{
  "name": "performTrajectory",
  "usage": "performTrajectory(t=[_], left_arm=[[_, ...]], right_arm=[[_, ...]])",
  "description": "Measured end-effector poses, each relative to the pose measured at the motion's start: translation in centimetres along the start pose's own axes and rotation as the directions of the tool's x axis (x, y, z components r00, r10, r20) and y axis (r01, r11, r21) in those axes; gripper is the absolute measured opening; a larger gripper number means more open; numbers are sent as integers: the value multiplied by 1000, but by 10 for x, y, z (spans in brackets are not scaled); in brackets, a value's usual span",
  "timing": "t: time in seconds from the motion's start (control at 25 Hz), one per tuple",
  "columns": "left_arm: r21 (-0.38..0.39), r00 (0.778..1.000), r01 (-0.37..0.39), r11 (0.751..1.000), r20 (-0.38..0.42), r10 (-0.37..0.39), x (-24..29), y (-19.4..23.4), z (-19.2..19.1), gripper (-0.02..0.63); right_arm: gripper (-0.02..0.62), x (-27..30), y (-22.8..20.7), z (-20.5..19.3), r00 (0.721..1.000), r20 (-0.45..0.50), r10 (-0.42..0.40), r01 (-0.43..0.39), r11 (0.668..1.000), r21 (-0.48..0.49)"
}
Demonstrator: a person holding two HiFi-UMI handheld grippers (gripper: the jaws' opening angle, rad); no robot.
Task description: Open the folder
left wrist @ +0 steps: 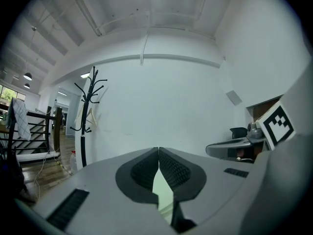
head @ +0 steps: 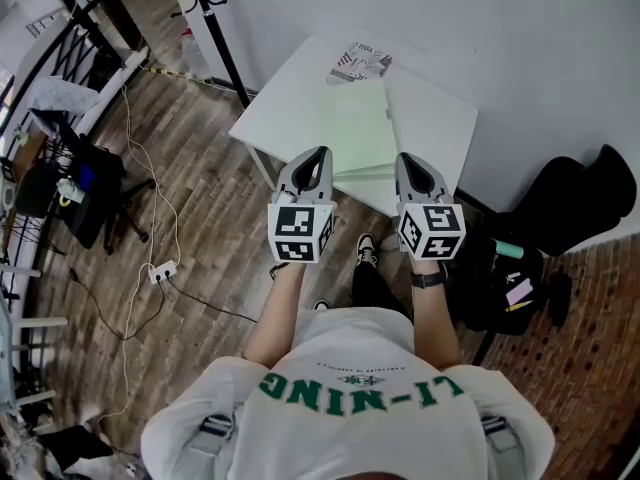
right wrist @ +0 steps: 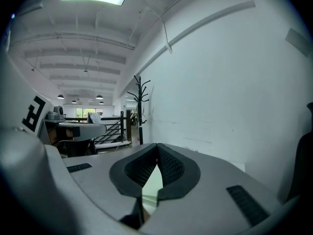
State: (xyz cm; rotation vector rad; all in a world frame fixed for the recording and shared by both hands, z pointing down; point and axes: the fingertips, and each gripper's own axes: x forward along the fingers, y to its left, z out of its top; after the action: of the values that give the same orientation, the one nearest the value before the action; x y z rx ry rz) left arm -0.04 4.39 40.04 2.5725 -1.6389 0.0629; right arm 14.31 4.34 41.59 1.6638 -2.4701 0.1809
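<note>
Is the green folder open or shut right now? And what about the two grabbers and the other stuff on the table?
folder: closed, lying flat on the white table.
left gripper: jaws together, nothing between them.
right gripper: jaws together, nothing between them.
booklet: closed, lying flat at the table's far end, just past the folder.

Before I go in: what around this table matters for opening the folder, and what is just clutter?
For the job:
green folder, flat on the white table
left hand-held gripper and right hand-held gripper, both shut and empty

Lying about:
printed booklet at the table's far edge
coat stand
black bag
power strip
</note>
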Motion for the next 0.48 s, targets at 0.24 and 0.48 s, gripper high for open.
performTrajectory(t=[0.24, 0.48], left_arm=[[62, 999, -53, 997, -9, 54, 98, 13, 15, 15], [65, 995, -97, 993, -12, 98, 185, 10, 34, 15]], right_arm=[[17, 87, -58, 20, 997, -4, 83, -83, 996, 17], [17, 156, -124, 37, 988, -32, 148, -147, 988, 37]])
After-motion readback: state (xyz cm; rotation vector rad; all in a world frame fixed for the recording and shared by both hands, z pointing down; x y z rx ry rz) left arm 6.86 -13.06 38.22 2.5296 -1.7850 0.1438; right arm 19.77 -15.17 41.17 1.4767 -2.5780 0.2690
